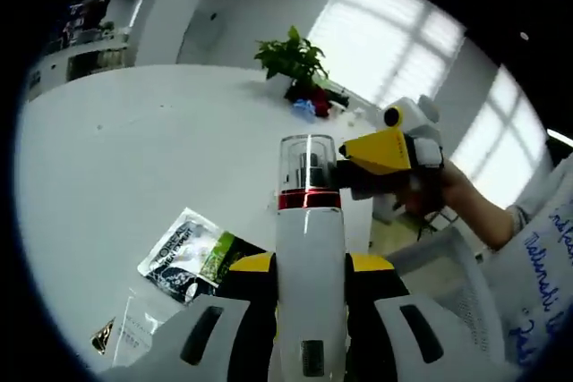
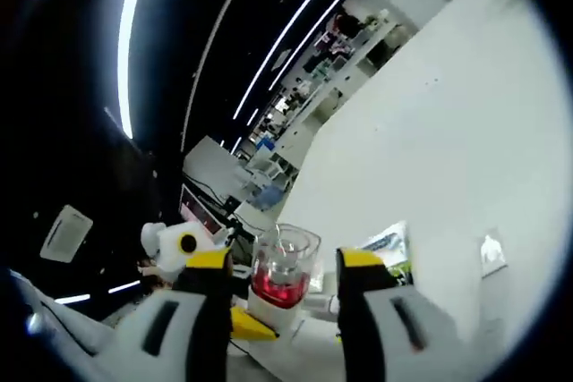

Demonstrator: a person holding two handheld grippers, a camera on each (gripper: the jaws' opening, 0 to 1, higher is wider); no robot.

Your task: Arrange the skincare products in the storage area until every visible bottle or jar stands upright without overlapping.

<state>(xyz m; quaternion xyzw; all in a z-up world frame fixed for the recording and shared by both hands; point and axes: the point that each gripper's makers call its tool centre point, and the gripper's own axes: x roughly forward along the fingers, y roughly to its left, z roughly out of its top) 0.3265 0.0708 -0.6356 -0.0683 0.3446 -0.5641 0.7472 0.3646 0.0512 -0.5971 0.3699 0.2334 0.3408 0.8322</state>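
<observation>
2 tools (image 1: 309, 266) (image 2: 279, 279), left pinching white bottle (image 1: 309, 248), right spread around its clear cap (image 2: 285, 261), sachets (image 1: 192, 257) on table (image 1: 134, 149) beside left.

White grippers (image 1: 309, 266) with yellow-tipped black jaws; white sleeve (image 1: 546, 266) bearing blue lettering

Sachet (image 1: 191, 257) print, sleeve (image 1: 542, 257) handwriting: both illegible
</observation>
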